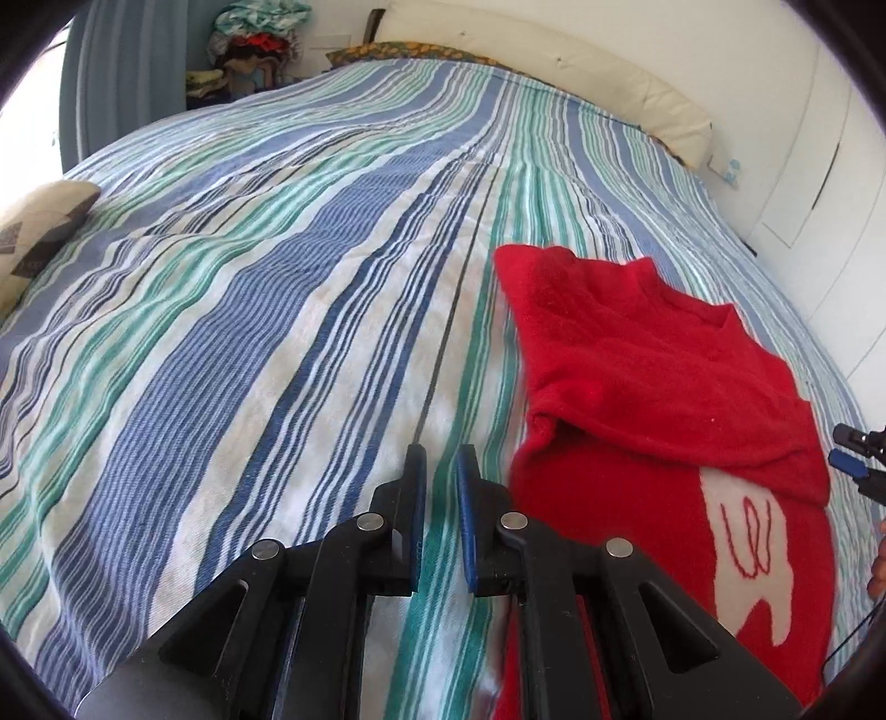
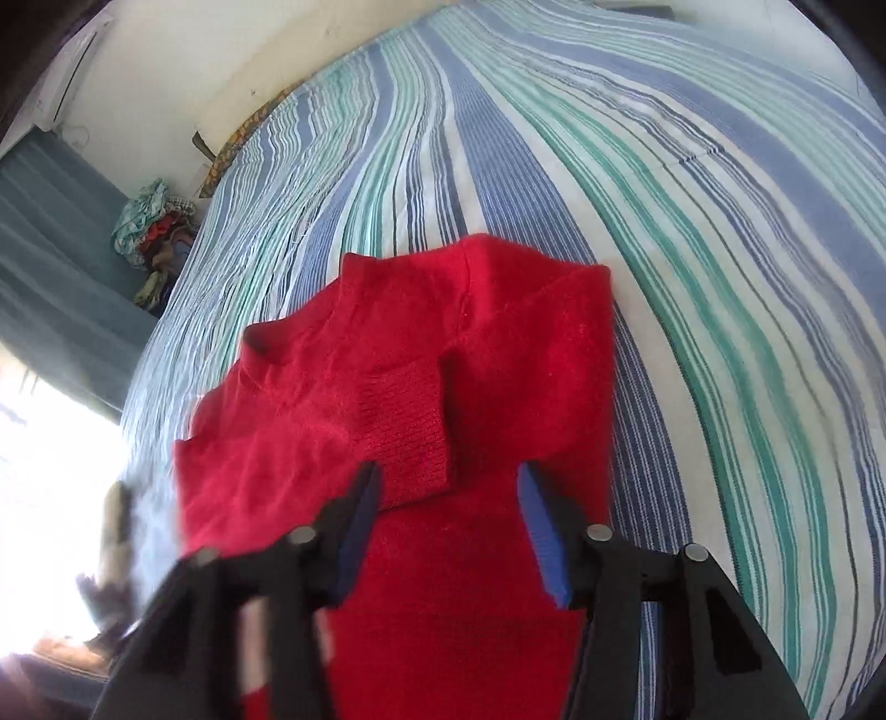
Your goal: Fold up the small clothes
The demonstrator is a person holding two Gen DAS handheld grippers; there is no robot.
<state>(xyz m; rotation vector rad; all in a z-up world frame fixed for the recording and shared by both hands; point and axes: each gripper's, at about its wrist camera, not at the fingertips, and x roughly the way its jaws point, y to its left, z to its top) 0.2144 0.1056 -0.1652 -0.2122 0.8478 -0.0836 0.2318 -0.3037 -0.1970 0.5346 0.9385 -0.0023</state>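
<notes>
Hovering with fingers spread and empty, the right gripper (image 2: 448,526) sits just above the red sweater (image 2: 421,399), whose ribbed cuff (image 2: 412,437) lies folded across the chest directly ahead of its tips. The left gripper (image 1: 440,520), narrowly parted and holding nothing, hangs over the striped bedspread (image 1: 277,310), sweater to its right. Sleeves look folded in; next probably comes pinching the hem and carrying it toward the collar (image 2: 260,338) beyond.

The sweater (image 1: 653,354) lies on the bedspread (image 1: 277,310), right of the left gripper (image 1: 440,459). The right gripper (image 2: 448,476) hangs over its near half, above a folded-in sleeve cuff (image 2: 410,443). Far left, a clothes pile (image 1: 255,44) beyond the bed; a cushion (image 1: 39,238) at the left edge.
</notes>
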